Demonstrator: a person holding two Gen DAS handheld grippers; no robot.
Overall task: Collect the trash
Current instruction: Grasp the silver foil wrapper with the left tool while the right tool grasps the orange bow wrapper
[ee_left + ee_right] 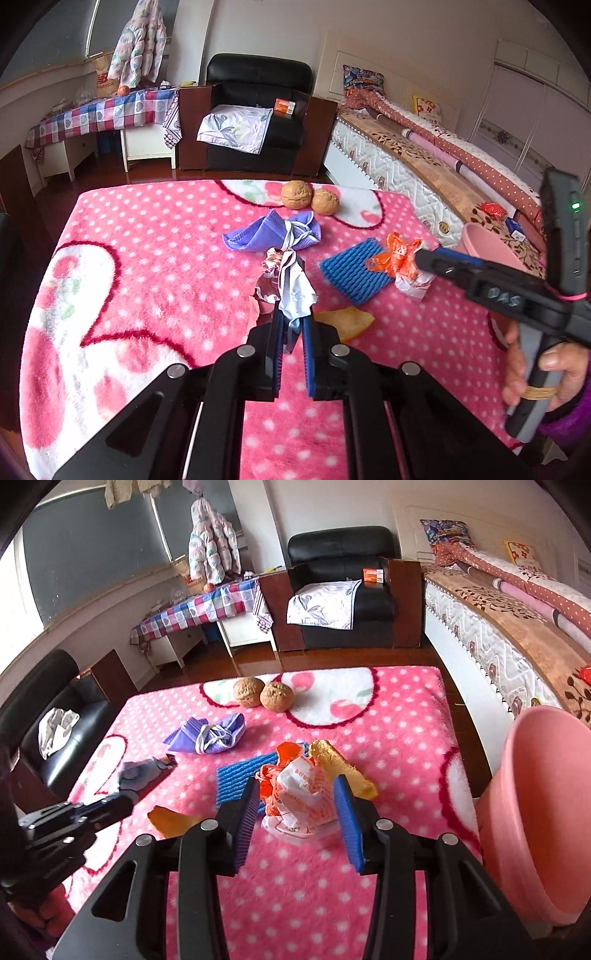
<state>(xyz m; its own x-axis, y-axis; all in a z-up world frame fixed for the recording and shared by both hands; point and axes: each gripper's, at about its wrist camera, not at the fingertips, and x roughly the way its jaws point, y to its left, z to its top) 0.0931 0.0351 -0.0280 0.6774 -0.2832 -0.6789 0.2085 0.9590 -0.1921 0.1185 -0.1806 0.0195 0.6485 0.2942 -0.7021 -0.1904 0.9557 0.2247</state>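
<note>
My left gripper [293, 317] is shut on a crumpled white and silver wrapper [291, 291] and holds it just above the pink blanket [147, 258]. My right gripper [297, 794] is open, its blue pads on either side of an orange and white crumpled wrapper [299, 797], not closed on it. That wrapper also shows in the left wrist view [400, 266]. A purple face mask [210, 734], a blue corrugated pad [240, 775], two walnuts [264, 696] and yellow peel pieces [343, 768] lie on the blanket. A pink bin [543, 812] stands at the right edge.
A bed [517, 627] runs along the right side. A black armchair [343, 587] and a table with a checked cloth [199, 609] stand beyond the blanket. Another black chair [55, 720] is at the left.
</note>
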